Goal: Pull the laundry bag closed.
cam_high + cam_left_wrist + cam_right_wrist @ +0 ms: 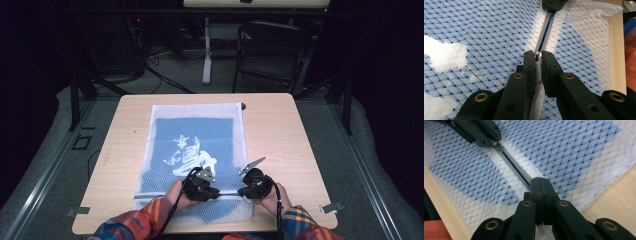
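A white mesh laundry bag (195, 150) lies flat on the wooden table (280, 130), with a blue cloth bearing a white print (192, 152) inside it. A grey zipper (545, 37) runs across the bag's near end. My left gripper (538, 55) is shut on the silver zipper slider (538, 56). My right gripper (541, 182) is shut on the zipper's end (520, 173), pinching the bag's mesh edge. In the high view the left gripper (216, 192) and the right gripper (241, 191) sit close together, facing each other over the bag's near end.
The table's near edge (616, 50) runs just beside the bag. A black folding chair (272, 50) and a white table leg (206, 50) stand on the floor beyond the table. Metal clips (331, 207) sit at the table's near corners.
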The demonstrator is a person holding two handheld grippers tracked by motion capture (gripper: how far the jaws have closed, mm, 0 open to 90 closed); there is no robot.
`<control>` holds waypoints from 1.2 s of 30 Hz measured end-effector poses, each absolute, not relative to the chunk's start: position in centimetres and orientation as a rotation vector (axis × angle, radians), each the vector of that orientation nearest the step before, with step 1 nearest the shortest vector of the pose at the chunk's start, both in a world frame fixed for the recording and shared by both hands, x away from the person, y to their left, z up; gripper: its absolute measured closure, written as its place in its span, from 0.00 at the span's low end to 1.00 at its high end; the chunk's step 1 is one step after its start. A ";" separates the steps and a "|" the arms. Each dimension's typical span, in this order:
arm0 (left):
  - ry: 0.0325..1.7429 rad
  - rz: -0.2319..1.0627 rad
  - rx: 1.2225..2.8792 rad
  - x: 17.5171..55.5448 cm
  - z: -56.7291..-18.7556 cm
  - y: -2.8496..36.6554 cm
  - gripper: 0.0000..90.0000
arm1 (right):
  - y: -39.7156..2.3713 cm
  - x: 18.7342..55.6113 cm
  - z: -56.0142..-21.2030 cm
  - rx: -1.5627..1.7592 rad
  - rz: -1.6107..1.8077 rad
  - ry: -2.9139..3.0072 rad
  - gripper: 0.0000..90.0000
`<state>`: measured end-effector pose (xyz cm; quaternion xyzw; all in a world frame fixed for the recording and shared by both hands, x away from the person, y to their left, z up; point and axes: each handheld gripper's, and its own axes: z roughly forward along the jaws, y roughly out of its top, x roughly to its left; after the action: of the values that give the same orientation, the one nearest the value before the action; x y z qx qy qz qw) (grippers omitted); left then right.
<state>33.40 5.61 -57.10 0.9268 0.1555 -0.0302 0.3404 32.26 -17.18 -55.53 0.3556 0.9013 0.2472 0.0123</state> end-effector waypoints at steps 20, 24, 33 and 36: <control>0.392 -0.088 2.405 33.6 -57.2 5.6 0.92 | -14.5 32.8 -55.9 0.997 0.779 2.839 0.98; 0.383 -0.084 2.415 33.6 -57.1 5.6 0.92 | -14.5 32.6 -55.9 1.031 0.787 2.822 0.99; 0.372 -0.087 2.411 33.6 -57.2 5.1 0.92 | -14.7 32.5 -55.8 1.060 0.748 2.823 0.99; 0.366 -0.084 2.410 33.5 -57.2 4.9 0.92 | -15.0 32.6 -55.7 1.060 0.729 2.833 0.99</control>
<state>33.54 4.95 -57.18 0.9278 0.1407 -0.0323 0.3440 32.57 -14.97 -55.68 0.3406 0.9104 0.2342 0.0151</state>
